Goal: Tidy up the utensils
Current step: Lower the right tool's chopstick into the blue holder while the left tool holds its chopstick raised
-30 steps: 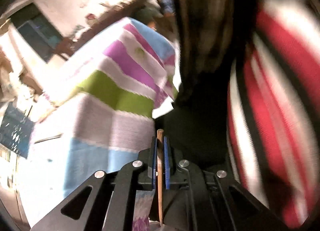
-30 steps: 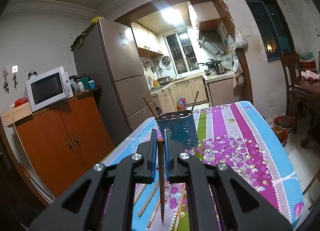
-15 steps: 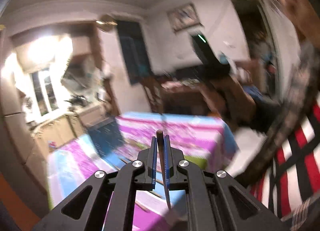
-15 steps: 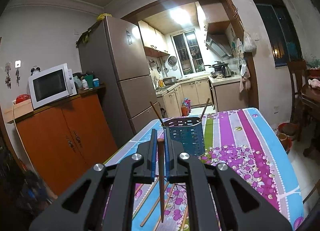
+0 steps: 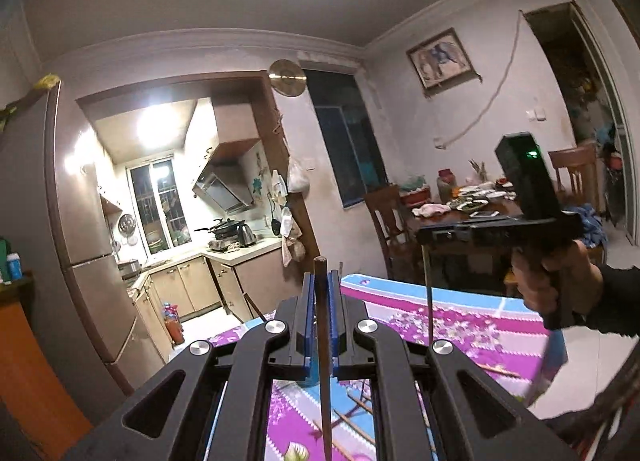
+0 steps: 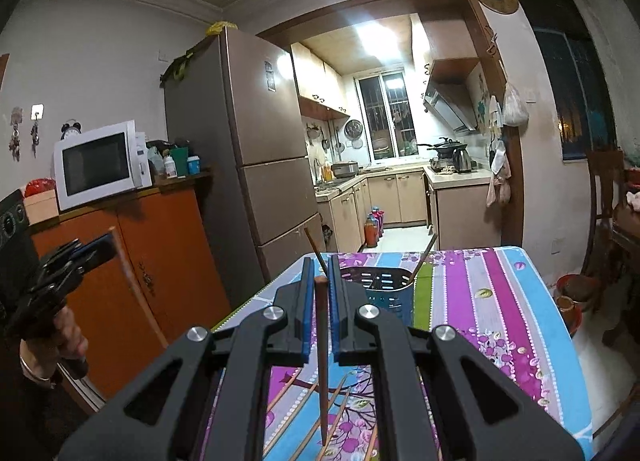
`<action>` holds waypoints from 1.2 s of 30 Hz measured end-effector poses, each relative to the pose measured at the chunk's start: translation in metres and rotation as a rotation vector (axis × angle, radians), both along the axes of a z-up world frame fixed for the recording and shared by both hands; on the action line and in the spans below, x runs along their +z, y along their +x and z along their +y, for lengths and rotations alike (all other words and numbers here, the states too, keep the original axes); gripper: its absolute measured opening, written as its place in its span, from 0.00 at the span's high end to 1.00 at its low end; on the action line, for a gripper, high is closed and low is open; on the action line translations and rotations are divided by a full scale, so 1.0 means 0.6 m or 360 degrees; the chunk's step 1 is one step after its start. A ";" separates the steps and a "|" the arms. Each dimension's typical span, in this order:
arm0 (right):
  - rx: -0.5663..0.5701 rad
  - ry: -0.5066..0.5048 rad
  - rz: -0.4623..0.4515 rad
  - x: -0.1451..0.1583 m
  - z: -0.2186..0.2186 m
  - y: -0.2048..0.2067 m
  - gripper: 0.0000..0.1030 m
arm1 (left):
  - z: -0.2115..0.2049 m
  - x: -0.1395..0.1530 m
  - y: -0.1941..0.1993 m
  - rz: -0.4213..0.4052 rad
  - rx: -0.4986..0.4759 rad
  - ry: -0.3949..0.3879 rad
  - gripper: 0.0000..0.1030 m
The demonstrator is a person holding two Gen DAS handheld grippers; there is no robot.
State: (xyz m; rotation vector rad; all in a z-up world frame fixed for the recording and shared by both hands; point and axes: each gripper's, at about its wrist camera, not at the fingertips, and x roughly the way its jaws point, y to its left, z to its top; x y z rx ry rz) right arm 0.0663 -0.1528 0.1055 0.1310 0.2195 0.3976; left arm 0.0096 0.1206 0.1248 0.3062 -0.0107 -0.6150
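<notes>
Left hand-held gripper (image 5: 320, 293) is clamped on 1 brown wooden chopstick (image 5: 323, 361): long axis upright, blunt end above the blue pads, thin end down.

Right hand-held gripper (image 6: 320, 281) likewise pinches a second chopstick (image 6: 322, 361), upright, tapered tip down.

Below both, loose chopsticks (image 6: 308, 413) lie flat on the table (image 6: 500, 301), which has a striped floral cloth.

Beyond the right gripper's pads stands a blue slotted utensil holder (image 6: 380, 293) with 2 chopsticks leaning out.

Fridge (image 6: 256, 141), orange cabinet (image 6: 160, 261) with a microwave (image 6: 100, 165) on it, kitchen behind.
</notes>
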 end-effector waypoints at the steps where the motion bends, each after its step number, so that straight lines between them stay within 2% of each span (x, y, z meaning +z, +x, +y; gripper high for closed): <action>1: -0.0001 -0.0013 0.0008 -0.001 0.003 0.007 0.95 | -0.003 -0.005 0.008 0.0007 0.0004 -0.0015 0.93; 6: -0.0010 -0.0047 0.0038 -0.005 0.007 0.034 0.95 | -0.021 -0.016 0.055 0.0060 0.0007 -0.0096 0.93; 14: -0.0029 -0.0084 0.0032 0.014 0.010 0.075 0.95 | -0.052 -0.009 0.099 0.0025 0.0029 -0.0101 0.93; 18: -0.0046 -0.0073 0.0018 0.044 0.005 0.115 0.95 | -0.077 0.015 0.143 -0.0037 0.0055 -0.0081 0.93; 23: -0.0089 -0.0072 -0.0032 0.086 0.007 0.170 0.95 | -0.107 0.069 0.212 -0.0085 0.0041 -0.0141 0.93; 29: -0.0171 -0.0017 -0.0135 0.135 -0.005 0.234 0.95 | -0.147 0.124 0.293 -0.0212 0.0065 -0.0186 0.93; 32: -0.0213 0.0019 -0.0153 0.142 -0.012 0.271 0.95 | -0.162 0.124 0.345 -0.0221 0.0099 -0.0230 0.93; 36: -0.0258 0.0039 -0.0153 0.127 -0.015 0.311 0.95 | -0.175 0.094 0.404 -0.0199 0.0146 -0.0285 0.93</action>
